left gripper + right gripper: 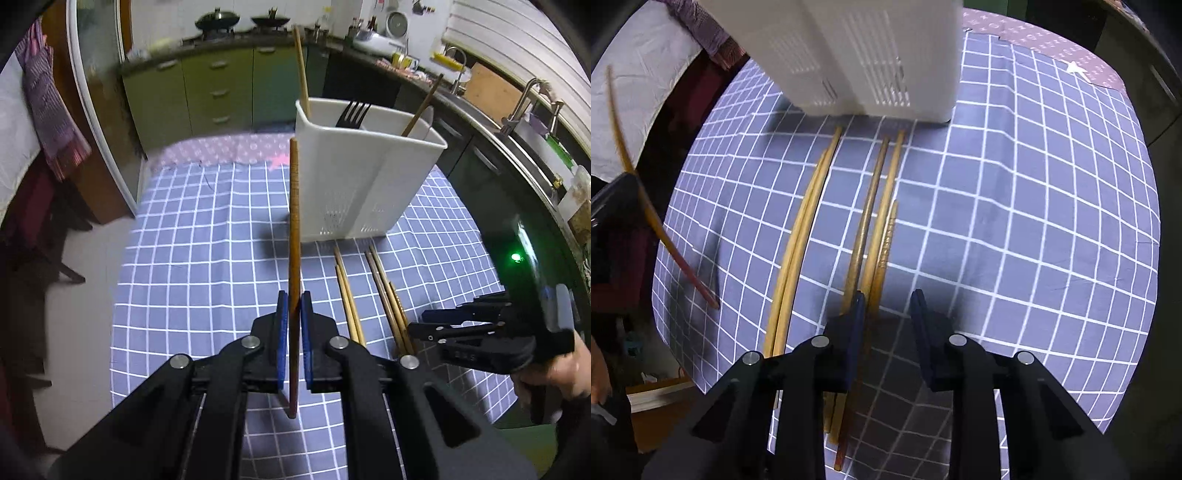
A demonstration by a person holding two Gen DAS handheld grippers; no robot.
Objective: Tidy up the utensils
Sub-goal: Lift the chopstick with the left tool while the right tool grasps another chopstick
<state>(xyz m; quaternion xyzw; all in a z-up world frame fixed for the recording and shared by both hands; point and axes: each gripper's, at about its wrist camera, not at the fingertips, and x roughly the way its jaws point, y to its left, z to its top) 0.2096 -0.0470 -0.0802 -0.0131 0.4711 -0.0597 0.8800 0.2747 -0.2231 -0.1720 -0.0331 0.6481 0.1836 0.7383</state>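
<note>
The dark brown chopstick (294, 221) is clamped between the blue pads of the left hand-held gripper (294, 325), lifted above the checked surface (207, 229). Right hand-held gripper (888, 306) has its jaws apart and gripping nothing, down over five loose chopsticks (871, 206) lying by the white utensil holder (364, 177), which has a fork (354, 114) in it. Green kitchen cabinets (218, 92) behind. One chopstick has markings, unreadable.
</note>
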